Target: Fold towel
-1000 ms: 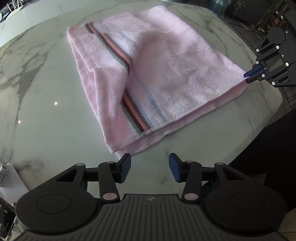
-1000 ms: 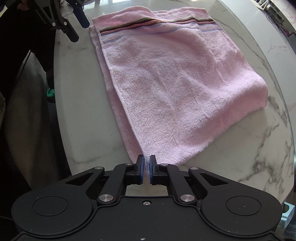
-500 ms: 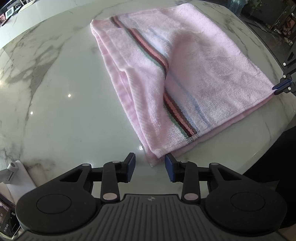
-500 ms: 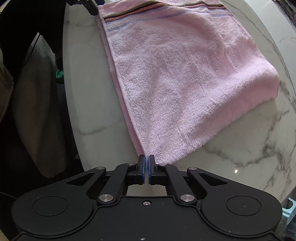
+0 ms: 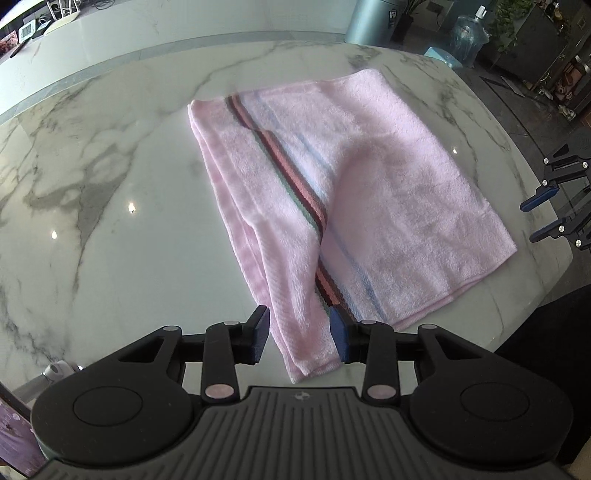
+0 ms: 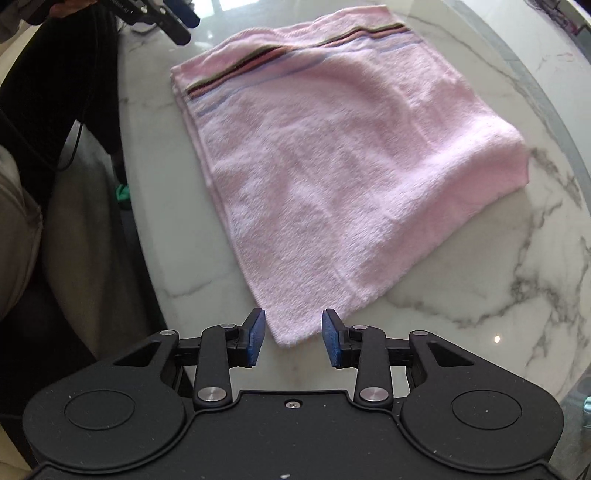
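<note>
A pink towel [image 5: 369, 206] with a dark striped band lies folded on the marble table [image 5: 110, 206]; it also shows in the right wrist view [image 6: 332, 177]. My left gripper [image 5: 301, 338] is open, its jaws on either side of the towel's near striped corner. My right gripper [image 6: 293, 338] is open, its jaws on either side of the towel's near plain corner. The right gripper shows at the right edge of the left wrist view [image 5: 546, 214]; the left gripper shows at the top left of the right wrist view [image 6: 177, 22].
The table's curved edge [image 6: 147, 258] runs close to the towel on the person's side, with dark clothing [image 6: 55, 110] beyond it. Bins and plants [image 5: 461, 29] stand past the far edge. A small white object [image 5: 55, 369] lies near my left gripper.
My right gripper has opened and let go of the towel corner. My left gripper has moved forward so the striped corner lies between its jaws. The towel lies flatter.
</note>
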